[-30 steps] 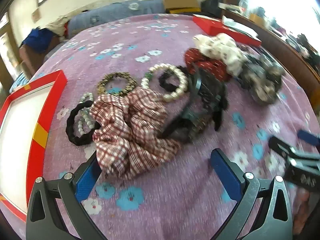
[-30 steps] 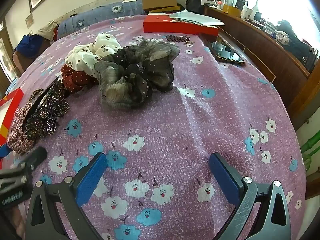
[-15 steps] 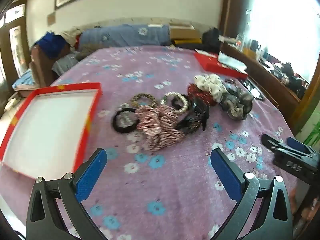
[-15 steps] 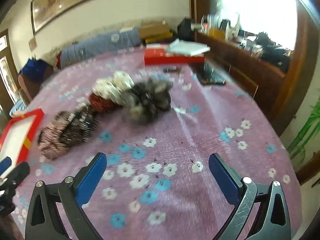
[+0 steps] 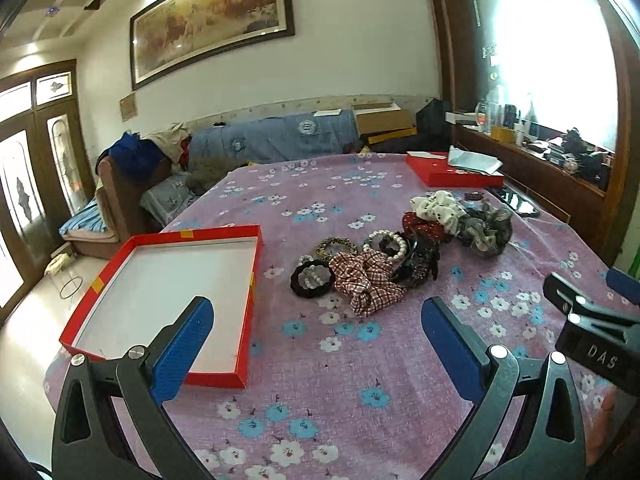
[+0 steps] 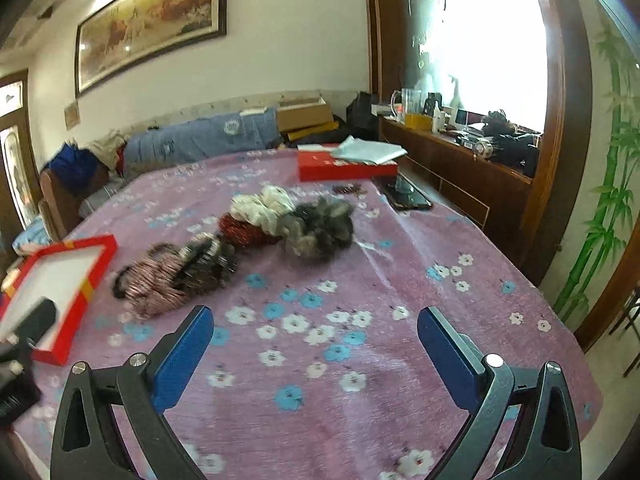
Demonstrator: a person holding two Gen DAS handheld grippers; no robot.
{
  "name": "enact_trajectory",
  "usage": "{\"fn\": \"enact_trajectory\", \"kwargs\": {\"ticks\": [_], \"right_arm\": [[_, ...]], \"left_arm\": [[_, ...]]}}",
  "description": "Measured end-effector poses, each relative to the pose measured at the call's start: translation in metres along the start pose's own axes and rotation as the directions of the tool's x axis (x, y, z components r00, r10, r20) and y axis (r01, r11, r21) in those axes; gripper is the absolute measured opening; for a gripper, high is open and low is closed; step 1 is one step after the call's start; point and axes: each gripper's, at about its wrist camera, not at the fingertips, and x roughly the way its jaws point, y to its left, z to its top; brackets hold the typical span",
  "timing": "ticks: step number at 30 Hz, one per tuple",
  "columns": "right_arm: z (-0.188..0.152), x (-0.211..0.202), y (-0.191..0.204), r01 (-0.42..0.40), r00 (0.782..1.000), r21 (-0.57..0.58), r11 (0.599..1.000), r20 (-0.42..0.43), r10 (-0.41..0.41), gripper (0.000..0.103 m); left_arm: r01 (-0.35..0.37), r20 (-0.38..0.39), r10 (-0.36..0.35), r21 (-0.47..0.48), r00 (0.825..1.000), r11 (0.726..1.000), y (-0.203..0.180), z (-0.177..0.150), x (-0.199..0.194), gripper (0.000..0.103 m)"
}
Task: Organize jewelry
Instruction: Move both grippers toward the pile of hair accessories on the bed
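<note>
Waiting above the worktop, both tongs are wide open and hold nothing.

On the left, the red tray (image 5: pixel 248 300) sits open and bare, likely the place for the jewelry. Just beside it lies the pile: a black bead ring (image 5: pixel 312 278), a checked scrunchie (image 5: pixel 366 280), a pearl bracelet (image 5: pixel 386 242) and a grey scrunchie (image 5: pixel 486 232), all bunched so they are easy to reach. The left tongs (image 5: pixel 316 350) and the right tongs (image 6: pixel 314 346) hang well apart from the pile, touching nothing.
</note>
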Motion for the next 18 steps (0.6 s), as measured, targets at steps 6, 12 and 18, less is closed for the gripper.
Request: {"fn": "enact_trajectory", "kwargs": {"ticks": [6,12,18], "right_arm": [[0.003,-0.019,0.011,-0.043,0.999,0.021,0.999,0.028,0.042,0.103],[0.001,-0.034,0.017,-0.036,0.998,0.004,0.999,0.047,0.036,0.103],[0.002,-0.047,0.019,-0.058,0.995,-0.009,0.998,0.076,0.058,0.103]], "left_arm": [[0.025,0.001,-0.025,-0.024,1.000,0.999,0.009,-0.001,-0.017,0.103],[-0.006,0.045,0.006,-0.006,0.999,1.000,0.009,0.001,-0.039,0.103],[-0.012,0.072,0.015,-0.034,0.997,0.999,0.016,0.004,-0.058,0.103]]}}
